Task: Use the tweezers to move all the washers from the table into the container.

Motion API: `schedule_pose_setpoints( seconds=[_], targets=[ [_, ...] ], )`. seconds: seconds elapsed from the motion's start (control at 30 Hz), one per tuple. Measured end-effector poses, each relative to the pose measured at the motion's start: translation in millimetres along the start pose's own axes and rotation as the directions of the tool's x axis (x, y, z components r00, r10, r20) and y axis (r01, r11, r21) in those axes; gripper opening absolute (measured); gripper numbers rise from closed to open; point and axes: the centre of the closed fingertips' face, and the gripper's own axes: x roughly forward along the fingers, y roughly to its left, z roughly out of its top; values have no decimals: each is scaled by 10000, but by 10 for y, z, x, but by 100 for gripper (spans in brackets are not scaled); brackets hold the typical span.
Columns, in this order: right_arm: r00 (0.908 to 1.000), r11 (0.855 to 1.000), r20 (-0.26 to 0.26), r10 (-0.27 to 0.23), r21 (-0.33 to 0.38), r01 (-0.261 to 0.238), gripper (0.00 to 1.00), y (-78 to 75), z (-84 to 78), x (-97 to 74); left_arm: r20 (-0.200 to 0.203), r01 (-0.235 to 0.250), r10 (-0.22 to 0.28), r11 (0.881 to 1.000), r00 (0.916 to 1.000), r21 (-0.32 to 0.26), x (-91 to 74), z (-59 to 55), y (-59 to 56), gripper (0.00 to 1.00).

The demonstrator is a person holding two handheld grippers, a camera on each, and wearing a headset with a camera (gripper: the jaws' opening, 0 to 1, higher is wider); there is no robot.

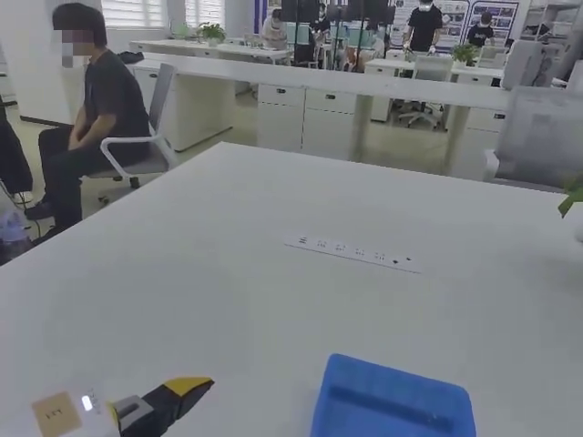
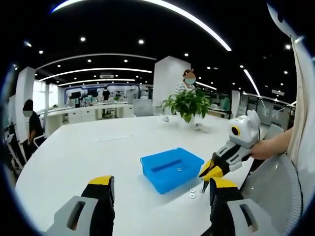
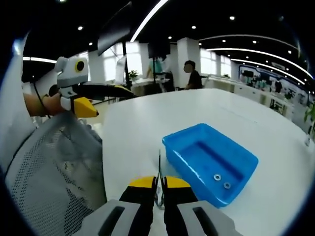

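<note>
Head view: no writing can be read. The marks on the power strip (image 1: 355,253) set in the white table (image 1: 228,273), the posters far behind and the tan label on the left gripper (image 1: 187,390) at the lower left are all too small or blurred. The blue container (image 1: 392,401) is seen at the bottom edge, and a person (image 1: 91,118) is seated on a chair (image 1: 137,150) to the left.

In the left gripper view the left gripper is seen released, its jaws standing wide apart over the table. Two washers (image 2: 192,192) lie on the table just beside the container's near corner, and another is made out inside it. The right gripper (image 2: 210,172), held by a hand (image 2: 263,147), hangs just above the two. A potted plant (image 2: 187,103) stands further back.

In the right gripper view the right gripper is shown clenched on the tweezers (image 3: 159,169), and two washers are seen on the container floor. The left gripper is seen well apart at the left, jaws parted, above a mesh chair back (image 3: 54,167).
</note>
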Motion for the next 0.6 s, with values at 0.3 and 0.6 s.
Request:
schedule_pose_setpoints(
  seconds=[0.3,0.6],
  targets=[
    [9962,9926,865,-124,1216,18,2,-119,196,-128,12,-9,9,10000,10000,16,2,3,0,80],
    [9936,9899,1125,-77,1418,-84,2,-167,413,-155,59,-22,23,10000,10000,-21,-1,14,7,80]
  ],
)
